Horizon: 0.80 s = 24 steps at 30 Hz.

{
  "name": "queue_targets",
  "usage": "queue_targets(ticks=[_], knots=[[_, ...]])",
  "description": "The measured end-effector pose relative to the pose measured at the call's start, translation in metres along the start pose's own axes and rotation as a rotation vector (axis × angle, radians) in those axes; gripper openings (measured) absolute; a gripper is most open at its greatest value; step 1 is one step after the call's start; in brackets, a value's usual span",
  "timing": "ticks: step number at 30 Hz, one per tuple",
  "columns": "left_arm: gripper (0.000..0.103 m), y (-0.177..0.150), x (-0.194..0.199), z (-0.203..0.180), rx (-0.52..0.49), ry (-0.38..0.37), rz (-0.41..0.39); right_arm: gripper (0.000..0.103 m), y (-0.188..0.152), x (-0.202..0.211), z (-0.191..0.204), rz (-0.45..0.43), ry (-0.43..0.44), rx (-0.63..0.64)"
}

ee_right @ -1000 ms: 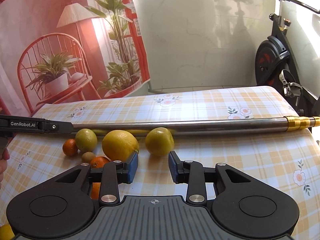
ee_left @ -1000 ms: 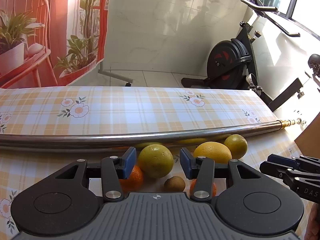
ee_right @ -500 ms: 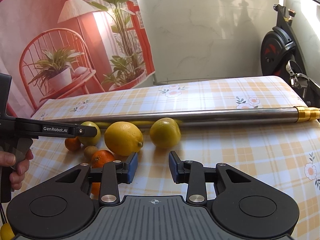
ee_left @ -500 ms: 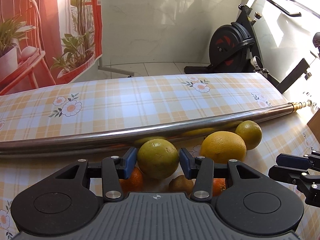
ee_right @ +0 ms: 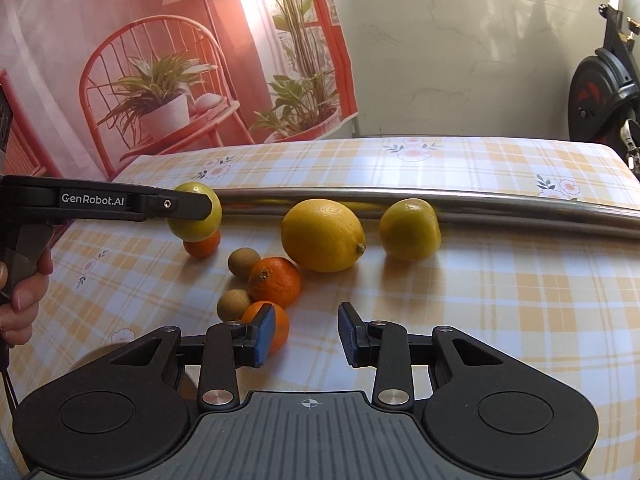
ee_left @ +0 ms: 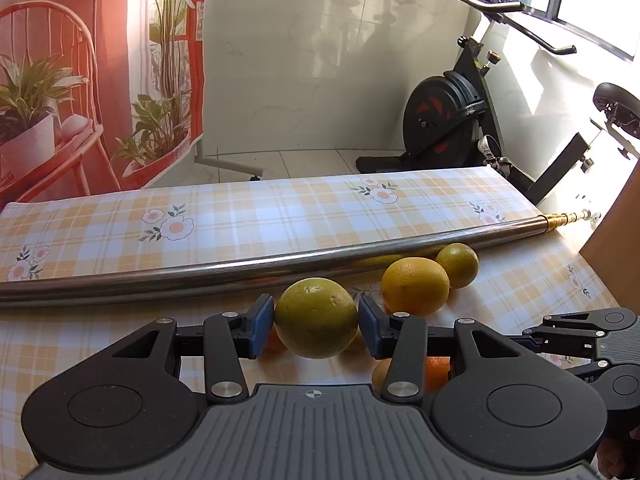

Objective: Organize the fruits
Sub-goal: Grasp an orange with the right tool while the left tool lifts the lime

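Covering table, plaid floral cloth (ee_left: 280, 216)

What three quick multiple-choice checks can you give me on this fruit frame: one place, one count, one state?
1. The large lemon lies:
A) on the near side of the steel tube
B) beyond it
C) on top of it

2. Brown kiwis on the tablecloth, right wrist view:
A) one
B) two
C) four

3. The left gripper is:
A) open and empty
B) shut on a kiwi
C) shut on the green citrus

Answers:
1 A: the lemon sits on the tablecloth on the camera side of the tube.
2 B: both kiwis lie beside the tangerines.
3 C: both pads press the fruit's sides.
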<state>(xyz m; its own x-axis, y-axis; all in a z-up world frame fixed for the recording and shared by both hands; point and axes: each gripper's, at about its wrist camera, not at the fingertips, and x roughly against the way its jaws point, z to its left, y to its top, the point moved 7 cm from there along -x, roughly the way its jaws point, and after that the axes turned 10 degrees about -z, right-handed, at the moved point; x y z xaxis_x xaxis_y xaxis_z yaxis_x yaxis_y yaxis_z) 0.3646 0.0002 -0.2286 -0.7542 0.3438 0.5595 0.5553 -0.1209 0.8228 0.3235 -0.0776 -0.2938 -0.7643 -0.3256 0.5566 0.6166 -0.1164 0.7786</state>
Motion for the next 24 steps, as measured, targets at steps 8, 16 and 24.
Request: queue_targets(ticks=[8, 16, 24], knots=[[0.049, -0.022, 0.038, 0.014, 0.039, 0.010, 0.017, 0.032, -0.004, -0.011, 0.027, 0.048, 0.027, 0.060], [0.049, -0.043, 0.056, 0.017, 0.092, 0.016, 0.028, 0.034, -0.008, -0.023, 0.026, 0.077, -0.013, 0.048], [0.049, -0.056, 0.065, 0.006, 0.086, 0.004, 0.036, 0.028, -0.008, -0.017, 0.028, 0.082, -0.023, 0.040]])
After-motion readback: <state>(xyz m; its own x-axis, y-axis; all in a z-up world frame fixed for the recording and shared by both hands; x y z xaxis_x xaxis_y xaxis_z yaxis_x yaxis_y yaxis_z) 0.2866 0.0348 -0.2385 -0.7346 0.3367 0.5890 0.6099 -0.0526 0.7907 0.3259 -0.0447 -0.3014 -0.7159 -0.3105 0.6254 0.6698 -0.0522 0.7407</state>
